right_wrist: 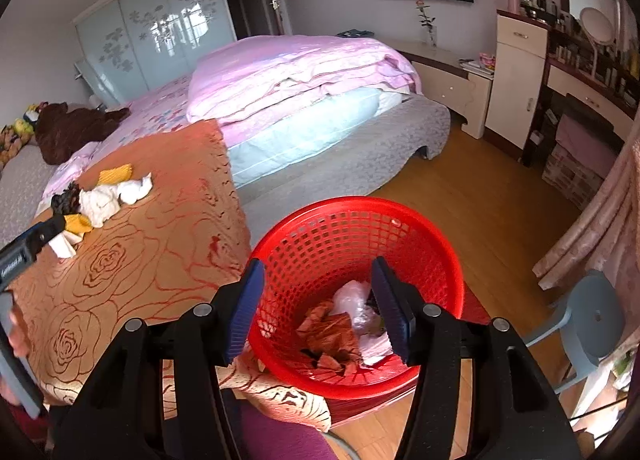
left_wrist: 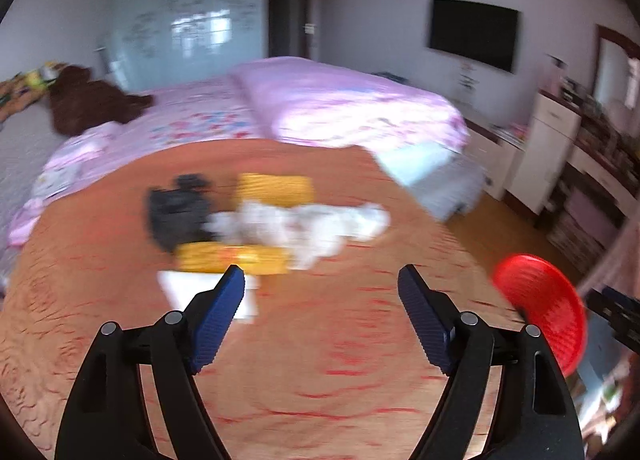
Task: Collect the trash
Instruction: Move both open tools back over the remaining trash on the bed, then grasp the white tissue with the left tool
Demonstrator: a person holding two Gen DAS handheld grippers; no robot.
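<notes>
The left gripper [left_wrist: 321,280] has its blue fingers [left_wrist: 218,316] spread wide with nothing between them, above the orange rose-patterned cover [left_wrist: 320,380]. Ahead on that cover lies the blurred trash pile: crumpled white tissues [left_wrist: 304,226], yellow wrappers [left_wrist: 232,258], a black crumpled piece [left_wrist: 178,212] and a white sheet [left_wrist: 176,286]. The right gripper [right_wrist: 318,272] grips the red mesh basket [right_wrist: 420,236] by its near rim, one finger outside the wall, the other inside. In the basket lie a brownish crumpled wrapper [right_wrist: 328,334] and white plastic [right_wrist: 354,300].
</notes>
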